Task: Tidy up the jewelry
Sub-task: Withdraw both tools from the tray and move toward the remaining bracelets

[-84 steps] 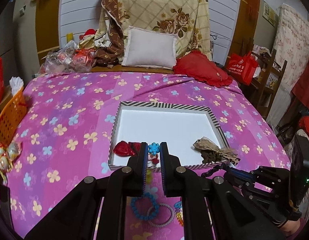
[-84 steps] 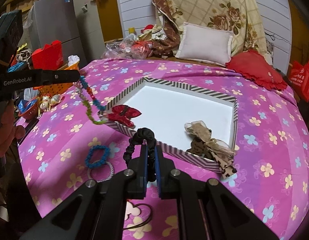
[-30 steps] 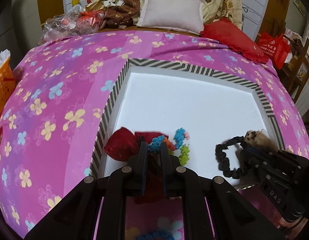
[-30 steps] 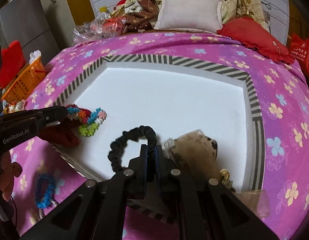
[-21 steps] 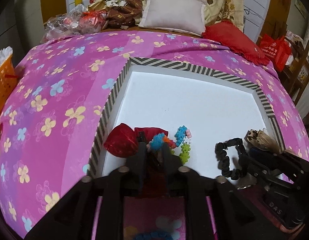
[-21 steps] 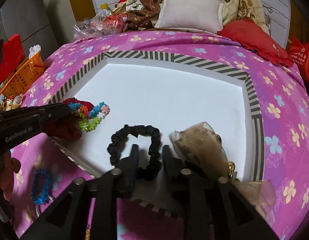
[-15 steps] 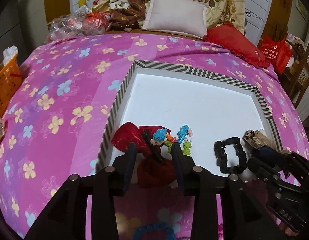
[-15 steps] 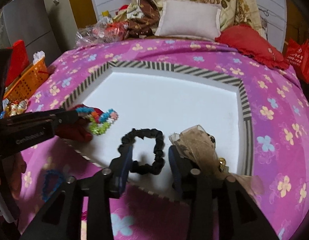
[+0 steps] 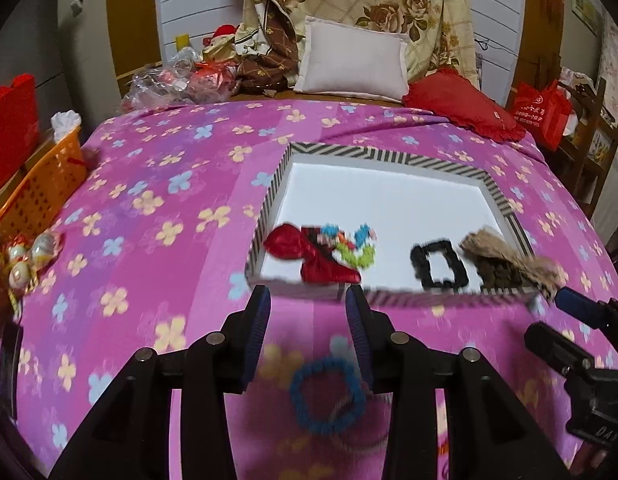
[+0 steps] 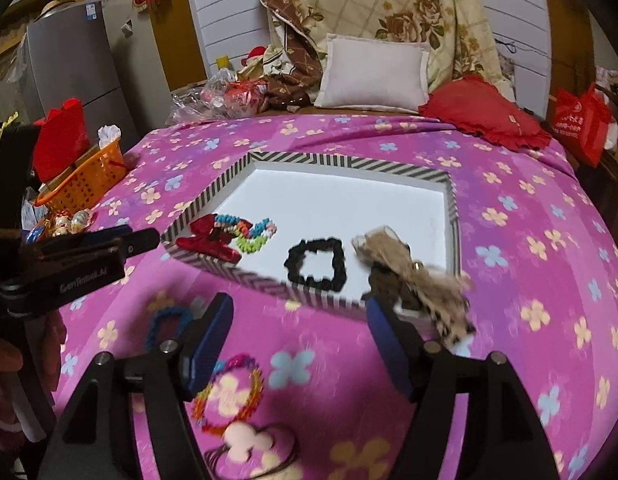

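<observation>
Black scrunchie [image 10: 315, 259] lies at tray [image 10: 349, 162] near edge; both grippers, left [image 9: 307, 312] & right [image 10: 299, 312], just opened, jaws apart, empty.

We've got the right gripper [image 10: 299, 322] with jaws just spread wide, nothing between them, over the pink bedspread [image 10: 529, 248]; black scrunchie [image 10: 316, 265] lies in the striped tray [image 10: 349, 164].

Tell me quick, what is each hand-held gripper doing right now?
Left hand-held gripper: open, holding nothing, jaws just opened.
Right hand-held gripper: open wide, holding nothing, jaws just opened.
</observation>
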A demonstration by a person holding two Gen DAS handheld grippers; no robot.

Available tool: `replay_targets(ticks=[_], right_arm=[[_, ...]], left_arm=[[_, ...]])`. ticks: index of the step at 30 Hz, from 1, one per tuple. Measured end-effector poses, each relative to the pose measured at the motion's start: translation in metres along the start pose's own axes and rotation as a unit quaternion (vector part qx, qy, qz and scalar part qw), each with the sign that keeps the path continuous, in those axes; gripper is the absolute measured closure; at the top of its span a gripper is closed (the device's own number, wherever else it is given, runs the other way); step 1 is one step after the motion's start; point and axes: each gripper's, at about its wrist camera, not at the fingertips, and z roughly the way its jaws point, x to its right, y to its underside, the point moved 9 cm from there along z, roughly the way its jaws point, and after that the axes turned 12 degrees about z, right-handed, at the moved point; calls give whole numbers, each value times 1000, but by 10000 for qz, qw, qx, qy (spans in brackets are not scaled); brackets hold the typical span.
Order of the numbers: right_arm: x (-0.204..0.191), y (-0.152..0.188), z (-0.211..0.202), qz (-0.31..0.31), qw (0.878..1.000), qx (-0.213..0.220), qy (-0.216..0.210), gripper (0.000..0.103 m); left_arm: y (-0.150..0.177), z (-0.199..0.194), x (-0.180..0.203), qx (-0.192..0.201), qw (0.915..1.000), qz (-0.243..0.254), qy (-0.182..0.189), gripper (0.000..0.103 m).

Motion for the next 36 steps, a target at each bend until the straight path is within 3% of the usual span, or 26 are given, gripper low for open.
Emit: replay_targets(ticks=[14,25,36], right_arm=[[7,47,-29,99,9994,-135,316,27],[-4,55,-56,44,9994,-8,344,20],[-10,66,-73,-47,9993,33,370,20]], left_arm=[[41,-40,0,97,9998,-30,-197,83],[62,-71,-2,224,9994,-58,-264,83],[76,-92,-3,278,9988,22,-404,83]])
